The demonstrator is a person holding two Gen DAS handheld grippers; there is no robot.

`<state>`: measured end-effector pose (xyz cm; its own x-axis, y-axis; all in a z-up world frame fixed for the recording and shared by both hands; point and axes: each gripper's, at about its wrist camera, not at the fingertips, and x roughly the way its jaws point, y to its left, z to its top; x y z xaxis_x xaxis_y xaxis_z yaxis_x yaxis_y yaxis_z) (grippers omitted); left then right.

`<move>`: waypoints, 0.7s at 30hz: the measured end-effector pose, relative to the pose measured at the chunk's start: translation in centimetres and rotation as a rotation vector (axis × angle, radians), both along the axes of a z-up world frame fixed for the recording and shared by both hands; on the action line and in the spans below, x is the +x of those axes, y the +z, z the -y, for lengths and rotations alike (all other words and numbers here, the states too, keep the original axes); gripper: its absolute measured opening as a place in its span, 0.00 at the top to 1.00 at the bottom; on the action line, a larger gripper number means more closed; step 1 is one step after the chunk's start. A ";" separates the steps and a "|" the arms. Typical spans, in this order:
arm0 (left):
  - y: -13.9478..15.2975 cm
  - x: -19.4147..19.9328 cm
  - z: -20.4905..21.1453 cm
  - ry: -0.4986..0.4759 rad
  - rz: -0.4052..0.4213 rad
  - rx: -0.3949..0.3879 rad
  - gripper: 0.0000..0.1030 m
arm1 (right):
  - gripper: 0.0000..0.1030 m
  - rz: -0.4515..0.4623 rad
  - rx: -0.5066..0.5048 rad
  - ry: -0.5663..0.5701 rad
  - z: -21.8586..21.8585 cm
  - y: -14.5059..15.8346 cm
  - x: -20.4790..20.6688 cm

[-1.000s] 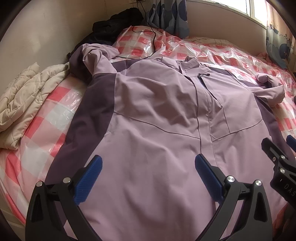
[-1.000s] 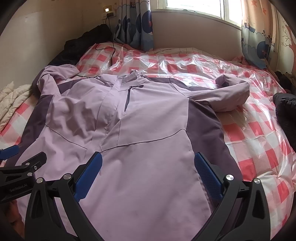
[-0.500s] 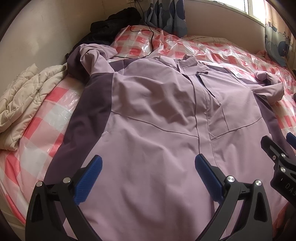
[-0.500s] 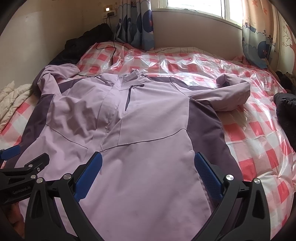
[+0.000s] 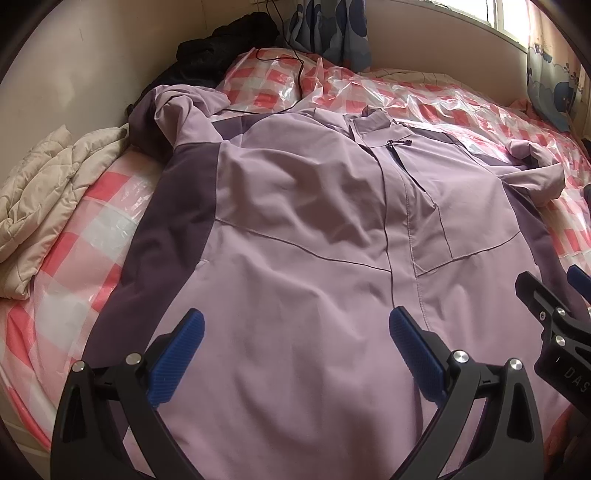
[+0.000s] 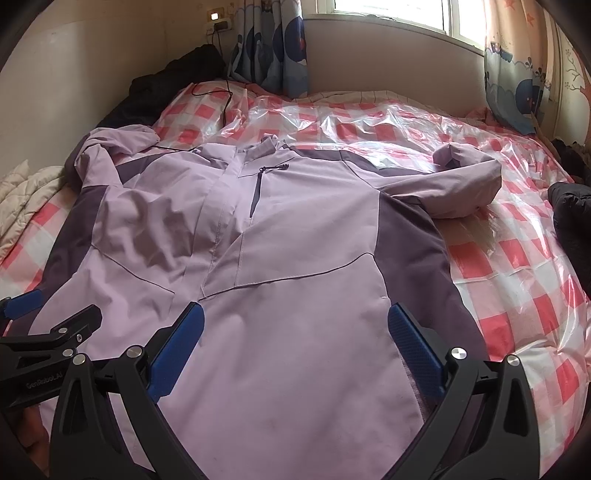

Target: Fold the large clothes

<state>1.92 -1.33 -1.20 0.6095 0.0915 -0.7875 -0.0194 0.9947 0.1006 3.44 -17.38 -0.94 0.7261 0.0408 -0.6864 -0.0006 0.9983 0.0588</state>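
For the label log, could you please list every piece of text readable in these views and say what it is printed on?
"GenRoboLAI", as best it reads, small white print on the left gripper body, seen in the right wrist view.
"DAS", cut off at the frame edge, on the right gripper body, seen in the left wrist view.
No readable text on the jacket, curtains or wall socket.
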 end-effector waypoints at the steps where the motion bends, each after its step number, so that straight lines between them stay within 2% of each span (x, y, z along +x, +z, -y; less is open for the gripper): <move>1: 0.0 0.0 0.0 -0.001 -0.001 0.000 0.07 | 0.07 0.000 -0.001 0.000 0.0 0.0 0.0; 11: 0.1 0.4 0.8 -0.022 -0.010 -0.021 0.07 | 0.07 -0.025 0.016 0.010 -0.1 -0.7 0.3; 19: 0.0 1.4 1.7 -0.045 -0.031 -0.068 0.07 | 0.07 -0.028 -0.009 0.031 0.7 0.2 0.8; 21: 0.0 1.7 1.9 -0.051 -0.032 -0.080 0.07 | 0.07 -0.003 -0.020 0.040 1.4 1.1 0.8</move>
<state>3.58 -3.26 -1.16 0.5858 -0.0033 -0.8104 0.0337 0.9992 0.0203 4.24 -18.78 0.17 0.7221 0.0562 -0.6895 -0.0404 0.9984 0.0390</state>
